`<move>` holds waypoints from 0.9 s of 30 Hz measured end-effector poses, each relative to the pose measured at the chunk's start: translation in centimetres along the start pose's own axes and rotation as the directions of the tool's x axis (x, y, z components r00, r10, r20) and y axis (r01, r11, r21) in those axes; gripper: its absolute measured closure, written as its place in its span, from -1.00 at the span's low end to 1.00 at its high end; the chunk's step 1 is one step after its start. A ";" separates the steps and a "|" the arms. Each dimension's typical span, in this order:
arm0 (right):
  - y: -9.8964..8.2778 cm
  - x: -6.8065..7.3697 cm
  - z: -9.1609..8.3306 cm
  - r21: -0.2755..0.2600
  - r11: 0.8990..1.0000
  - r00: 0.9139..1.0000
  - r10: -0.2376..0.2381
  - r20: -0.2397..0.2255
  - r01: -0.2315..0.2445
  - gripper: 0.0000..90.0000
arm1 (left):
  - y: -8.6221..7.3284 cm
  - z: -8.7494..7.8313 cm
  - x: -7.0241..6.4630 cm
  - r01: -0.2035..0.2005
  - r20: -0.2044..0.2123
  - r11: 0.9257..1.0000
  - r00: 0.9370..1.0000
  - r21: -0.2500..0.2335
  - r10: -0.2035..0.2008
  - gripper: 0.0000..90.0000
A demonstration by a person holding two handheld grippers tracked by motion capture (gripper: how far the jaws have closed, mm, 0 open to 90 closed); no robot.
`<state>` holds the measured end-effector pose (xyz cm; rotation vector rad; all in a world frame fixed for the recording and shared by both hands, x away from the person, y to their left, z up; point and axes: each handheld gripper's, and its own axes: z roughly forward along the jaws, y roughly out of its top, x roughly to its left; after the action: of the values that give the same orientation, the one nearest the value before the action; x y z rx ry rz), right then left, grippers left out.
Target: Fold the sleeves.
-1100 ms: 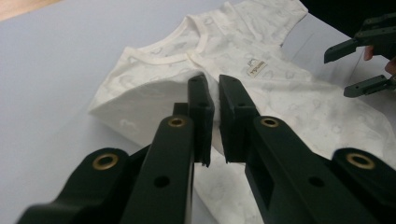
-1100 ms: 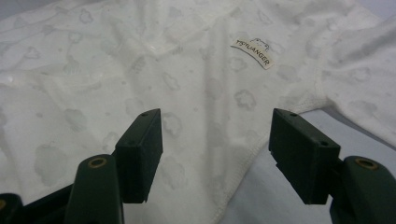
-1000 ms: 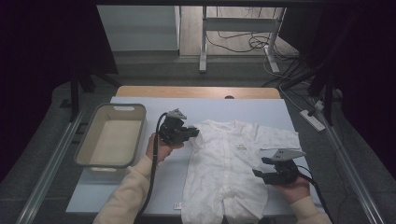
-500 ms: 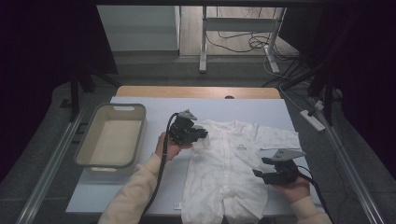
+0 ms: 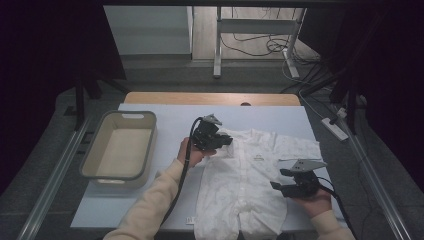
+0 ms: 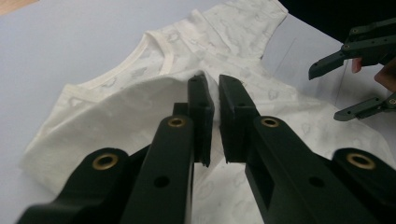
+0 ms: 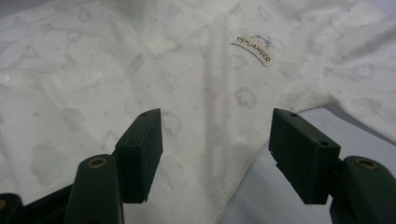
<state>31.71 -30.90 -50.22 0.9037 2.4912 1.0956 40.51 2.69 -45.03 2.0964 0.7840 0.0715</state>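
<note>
A white baby romper (image 5: 250, 185) with a faint cloud print lies flat on the pale table (image 5: 165, 125), collar away from me. My left gripper (image 5: 227, 141) is at its left shoulder, shut on the sleeve fabric. In the left gripper view the jaws (image 6: 212, 84) pinch a lifted fold of the romper (image 6: 116, 116), and the right gripper (image 6: 324, 95) shows farther off. My right gripper (image 5: 278, 179) hovers open at the romper's right edge. In the right gripper view its jaws (image 7: 215, 130) stand wide apart above the cloth (image 7: 187, 60), below a small sewn label (image 7: 253, 49).
A beige plastic basin (image 5: 131, 115) stands on the table's left side. A power strip (image 5: 336, 129) and cables lie on the floor to the right. Metal desk legs (image 5: 217, 45) stand beyond the table's far edge.
My left gripper has moved right across the table, carrying the sleeve inward over the romper's chest. The right gripper has stayed in place.
</note>
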 end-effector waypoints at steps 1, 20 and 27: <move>0.0 0.0 0.0 0.001 1.000 1.000 0.000 0.000 0.000 -0.22 | 0.1 0.2 0.0 -0.002 0.001 1.000 1.000 0.005 0.002 0.83; -0.1 0.0 0.1 0.009 1.000 1.000 -0.004 0.003 0.004 -0.22 | 0.9 0.6 -0.2 -0.017 0.002 1.000 1.000 -0.016 0.017 -0.19; -0.1 0.0 0.1 0.007 1.000 1.000 0.000 0.004 0.000 -0.22 | -0.6 -1.0 0.1 -0.003 -0.064 1.000 0.998 0.011 0.003 -0.23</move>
<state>31.72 -30.89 -50.34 0.9073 2.4933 1.0839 39.92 3.70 -44.94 2.1143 0.8212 0.1372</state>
